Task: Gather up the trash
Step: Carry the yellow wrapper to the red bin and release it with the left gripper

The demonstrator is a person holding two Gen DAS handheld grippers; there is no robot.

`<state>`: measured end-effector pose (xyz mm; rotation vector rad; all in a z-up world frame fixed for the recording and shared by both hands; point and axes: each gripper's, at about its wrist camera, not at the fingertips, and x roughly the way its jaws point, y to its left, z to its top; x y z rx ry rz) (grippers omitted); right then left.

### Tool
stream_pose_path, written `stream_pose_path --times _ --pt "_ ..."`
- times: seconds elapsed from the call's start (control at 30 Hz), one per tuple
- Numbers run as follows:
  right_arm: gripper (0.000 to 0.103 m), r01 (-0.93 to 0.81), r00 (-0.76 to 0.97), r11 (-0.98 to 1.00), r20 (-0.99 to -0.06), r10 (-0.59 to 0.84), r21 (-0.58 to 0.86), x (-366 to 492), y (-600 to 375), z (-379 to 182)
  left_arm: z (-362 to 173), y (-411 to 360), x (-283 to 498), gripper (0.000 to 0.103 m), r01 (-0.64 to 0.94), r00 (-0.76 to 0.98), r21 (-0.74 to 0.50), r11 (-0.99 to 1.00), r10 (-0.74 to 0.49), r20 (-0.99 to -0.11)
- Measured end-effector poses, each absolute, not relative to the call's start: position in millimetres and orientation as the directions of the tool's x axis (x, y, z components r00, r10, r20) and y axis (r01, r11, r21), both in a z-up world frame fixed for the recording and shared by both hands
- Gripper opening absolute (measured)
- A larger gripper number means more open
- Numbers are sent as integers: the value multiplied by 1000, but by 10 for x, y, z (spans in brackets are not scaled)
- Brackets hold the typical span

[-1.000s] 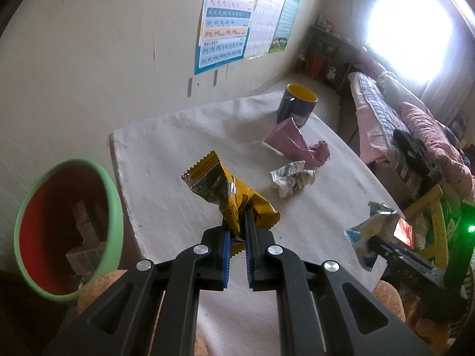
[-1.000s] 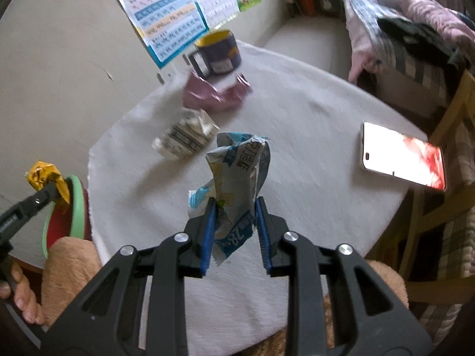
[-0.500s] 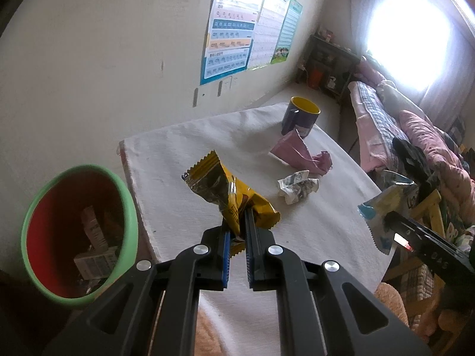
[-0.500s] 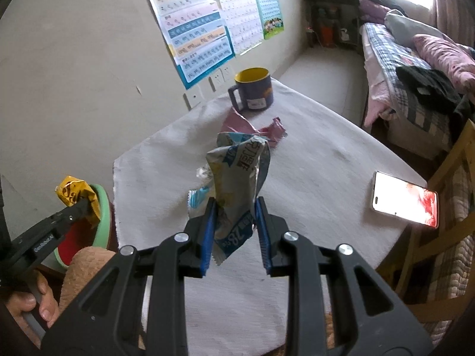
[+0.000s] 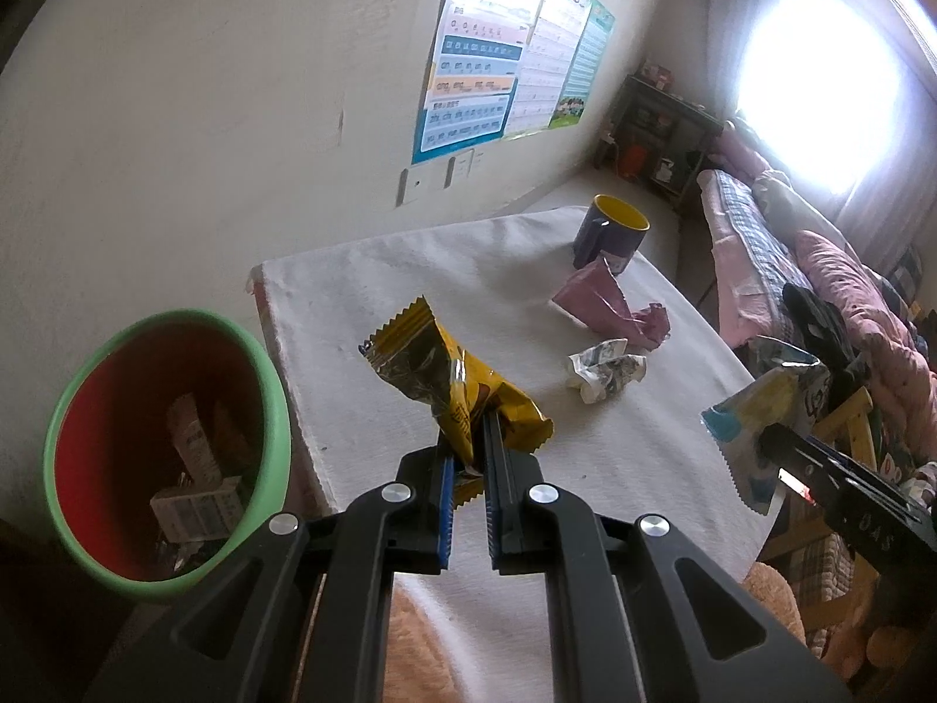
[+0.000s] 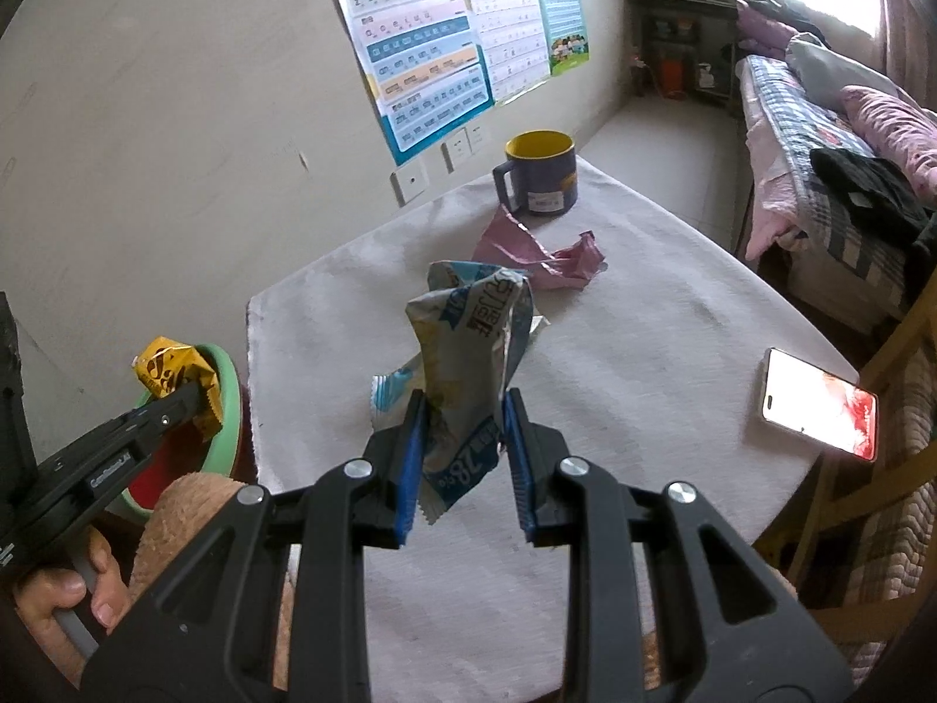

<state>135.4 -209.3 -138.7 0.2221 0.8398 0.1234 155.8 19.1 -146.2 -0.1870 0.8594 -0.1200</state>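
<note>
Left gripper (image 5: pixel 468 439) clamped tight on a yellow snack wrapper (image 5: pixel 451 375), held up in the air just past the near table edge. Right next to it on the left, a green-rimmed red bin (image 5: pixel 170 451), sitting lower than the tabletop, with a few bits of packaging already in the bottom. From the right wrist view, wrapper hanging right at the bin's rim.

Right gripper (image 6: pixel 462 410) pinched on a crumpled white-and-blue wrapper (image 6: pixel 468 351), also lifted clear of the white tablecloth (image 6: pixel 644 363), over the near half of the table.

Further out on the cloth: a small crumpled white wrapper (image 5: pixel 606 369) lying loose, then a pink wrapper (image 6: pixel 539 255) just beyond it, both untouched. Off to the right side, a phone (image 6: pixel 820 404) with its screen lit, near the table edge.

At the far end, a dark blue mug (image 6: pixel 539 178) with yellow inside, standing upright just behind the pink wrapper. Behind all that, posters (image 6: pixel 421 53) on the wall and a bed (image 6: pixel 820 135) by the window.
</note>
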Motion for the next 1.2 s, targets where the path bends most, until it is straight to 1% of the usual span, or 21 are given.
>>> stream_pose_path --times 0.73,0.97,1.2 --pt "26 -90 627 971 -745 229 222 1353 -1711 -1416 -1496 420 1552 6 -15 654 -237 971 -170 -737" --pt "26 -129 614 967 -748 250 218 1398 -1543 -1428 -1477 611 1520 6 -54 667 -221 974 -130 -734" --pt "26 -216 581 952 -755 304 217 1487 -1190 -1464 -1485 1016 1468 6 -154 679 -202 967 -44 -733"
